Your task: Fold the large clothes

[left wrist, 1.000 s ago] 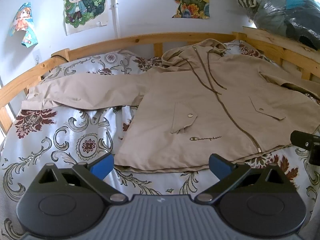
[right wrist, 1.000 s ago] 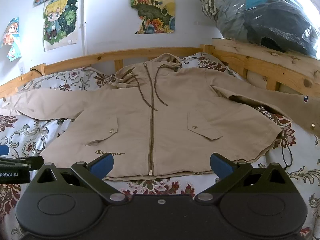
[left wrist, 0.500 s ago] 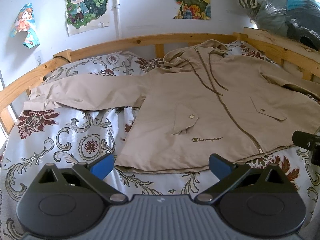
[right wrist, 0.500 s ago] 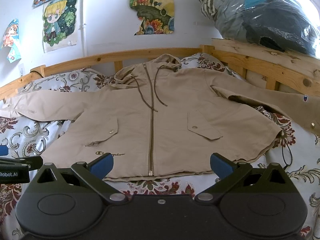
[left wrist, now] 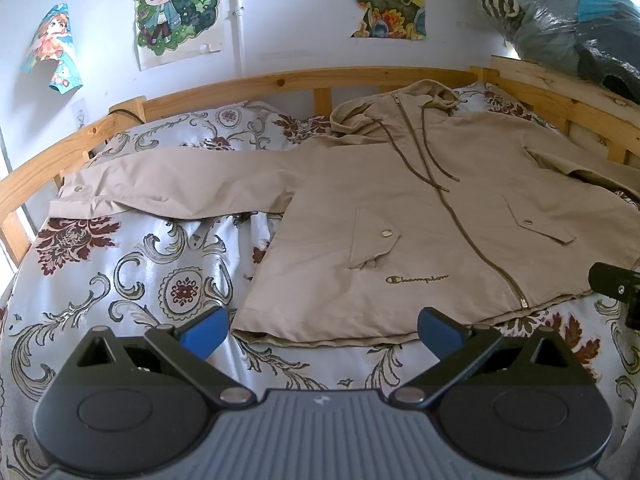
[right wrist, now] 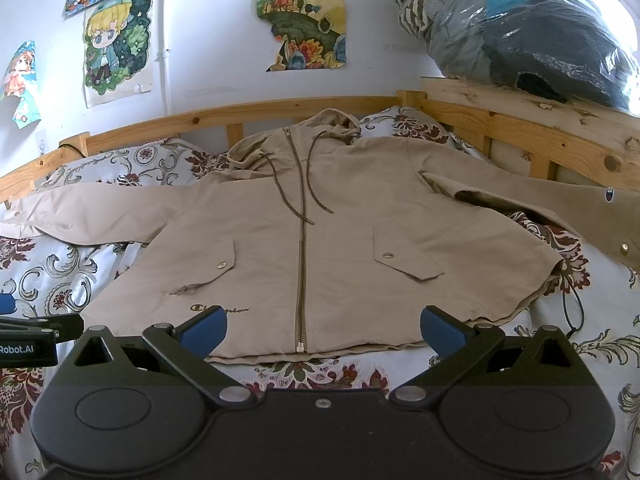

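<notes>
A tan hooded zip jacket (left wrist: 420, 216) lies face up and spread flat on the bed, hood toward the headboard, both sleeves stretched out sideways. It also shows in the right wrist view (right wrist: 320, 248). My left gripper (left wrist: 322, 330) is open and empty, hovering just short of the jacket's bottom hem near its left corner. My right gripper (right wrist: 323, 330) is open and empty, just short of the hem at the zipper's lower end. Each gripper shows at the edge of the other's view.
The floral bedsheet (left wrist: 120, 280) covers the mattress. A wooden bed rail (right wrist: 280, 110) runs along the far side and right. Bagged clothes (right wrist: 520, 28) sit on the right ledge. Posters (left wrist: 176, 8) hang on the wall.
The left gripper has drifted slightly back and to the left, so the jacket sits a little further right in its view. The right gripper has barely moved.
</notes>
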### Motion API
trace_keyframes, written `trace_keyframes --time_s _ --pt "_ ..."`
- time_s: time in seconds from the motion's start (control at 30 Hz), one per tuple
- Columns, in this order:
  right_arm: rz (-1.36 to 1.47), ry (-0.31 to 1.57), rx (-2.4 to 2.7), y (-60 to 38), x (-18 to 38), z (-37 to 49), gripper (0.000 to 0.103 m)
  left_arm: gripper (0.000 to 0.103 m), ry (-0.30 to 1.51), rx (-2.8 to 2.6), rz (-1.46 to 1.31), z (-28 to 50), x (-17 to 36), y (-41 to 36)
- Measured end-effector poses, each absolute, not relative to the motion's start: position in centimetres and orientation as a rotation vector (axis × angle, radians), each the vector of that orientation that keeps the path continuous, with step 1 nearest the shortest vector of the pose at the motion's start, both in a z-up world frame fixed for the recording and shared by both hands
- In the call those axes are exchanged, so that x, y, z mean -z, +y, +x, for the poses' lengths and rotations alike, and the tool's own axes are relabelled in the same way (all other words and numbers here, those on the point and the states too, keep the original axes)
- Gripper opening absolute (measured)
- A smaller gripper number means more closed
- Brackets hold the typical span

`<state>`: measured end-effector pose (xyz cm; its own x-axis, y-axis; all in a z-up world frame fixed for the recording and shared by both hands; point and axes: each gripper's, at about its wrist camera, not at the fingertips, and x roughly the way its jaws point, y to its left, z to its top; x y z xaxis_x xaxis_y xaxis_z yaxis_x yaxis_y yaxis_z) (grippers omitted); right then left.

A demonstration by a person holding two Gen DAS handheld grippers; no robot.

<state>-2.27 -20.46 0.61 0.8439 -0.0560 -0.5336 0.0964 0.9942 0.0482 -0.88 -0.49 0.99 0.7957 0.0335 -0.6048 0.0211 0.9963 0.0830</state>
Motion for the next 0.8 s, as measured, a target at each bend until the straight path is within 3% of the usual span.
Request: trace_keyframes --time_s 0.37,0.8 --pt "0.087 0.541 0.098 -20.8 -1.3 -2.9 0.102 0.102 0.703 -0.012 0.087 -1.1 -2.3 -1.1" --pt "0.186 0.408 0.096 -22.2 -9.9 -7.0 0.102 0.102 0.55 0.073 0.231 -2.8 -11.1 -0.7"
